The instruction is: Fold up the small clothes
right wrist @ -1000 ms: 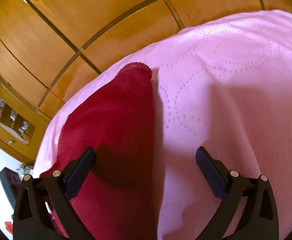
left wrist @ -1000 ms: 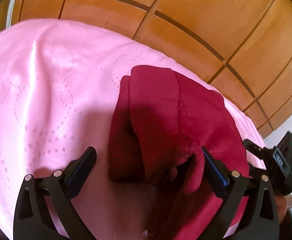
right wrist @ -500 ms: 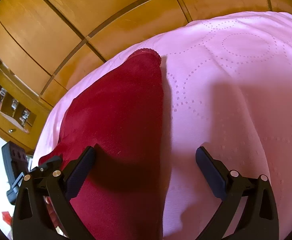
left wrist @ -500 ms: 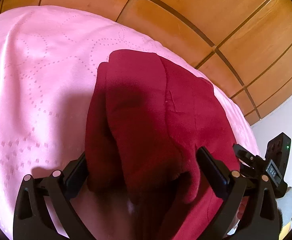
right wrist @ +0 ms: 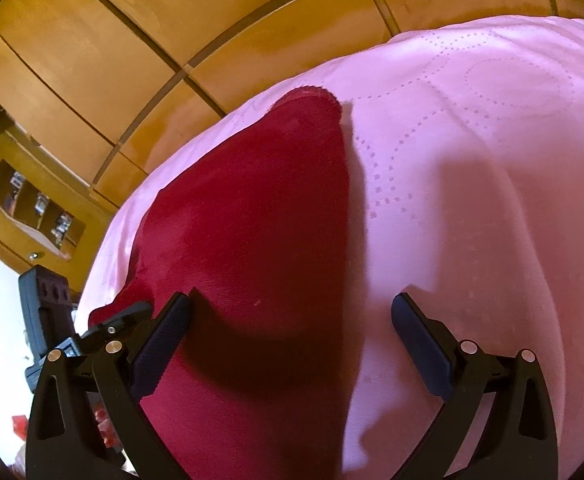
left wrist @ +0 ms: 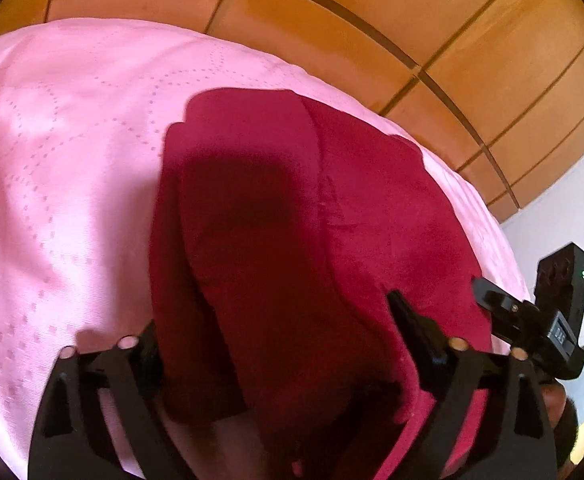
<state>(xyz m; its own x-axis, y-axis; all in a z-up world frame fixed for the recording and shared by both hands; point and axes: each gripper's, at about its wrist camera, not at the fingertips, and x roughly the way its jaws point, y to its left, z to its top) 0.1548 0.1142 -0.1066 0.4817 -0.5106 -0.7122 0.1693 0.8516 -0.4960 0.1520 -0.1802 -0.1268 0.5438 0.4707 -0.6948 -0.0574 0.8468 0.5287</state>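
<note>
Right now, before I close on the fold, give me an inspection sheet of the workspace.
Surface: pink bedcover with a dotted pattern, mildly creased.
Job's things: dark red garment, partly folded, layers overlapping; its hem end points toward the wooden panels.
Clutter: nothing seen on the cover.
Grippers: left gripper straddles the garment's near folded edge, its jaws have just been closing, the pads not yet clamped. Right gripper open, one of its fingers over the garment, the other over bare cover.
Cables: nothing seen.
Surroundings: wooden panels behind; a shelf unit with small items.
</note>
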